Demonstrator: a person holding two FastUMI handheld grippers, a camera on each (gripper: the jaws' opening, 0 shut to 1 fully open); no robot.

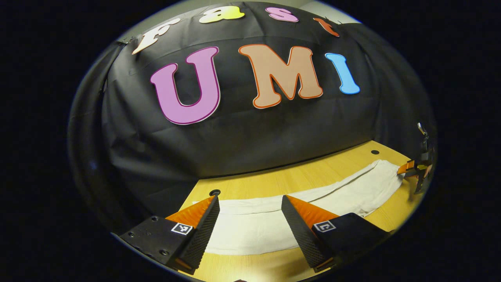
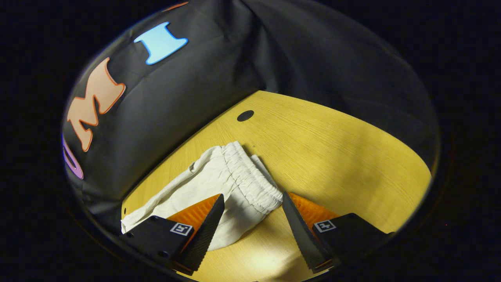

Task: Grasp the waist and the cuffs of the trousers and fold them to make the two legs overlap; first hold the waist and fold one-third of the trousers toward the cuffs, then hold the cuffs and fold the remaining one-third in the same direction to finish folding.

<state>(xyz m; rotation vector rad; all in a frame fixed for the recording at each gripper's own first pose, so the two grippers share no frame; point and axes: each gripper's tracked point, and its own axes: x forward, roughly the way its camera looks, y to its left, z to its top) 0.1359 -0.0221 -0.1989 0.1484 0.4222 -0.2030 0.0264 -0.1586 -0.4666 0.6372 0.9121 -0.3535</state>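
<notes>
White trousers (image 1: 274,219) lie stretched across the yellow wooden table (image 1: 297,176), legs overlapped. In the left gripper view my left gripper (image 1: 250,231) stands open over the cuff end, a finger on each side of the cloth. At that view's far right the right gripper (image 1: 411,170) sits at the trousers' other end. The right gripper view shows the elastic waistband (image 2: 250,178) of the trousers (image 2: 188,188). There my right gripper (image 2: 253,229) is open, its fingers straddling the near corner of the waist without pressing on it.
Black cloth walls close in behind the table. A round hole (image 1: 214,192) is in the tabletop near the left end, and another hole (image 2: 245,115) lies beyond the waistband. Bare table (image 2: 344,156) stretches to the right of the waist.
</notes>
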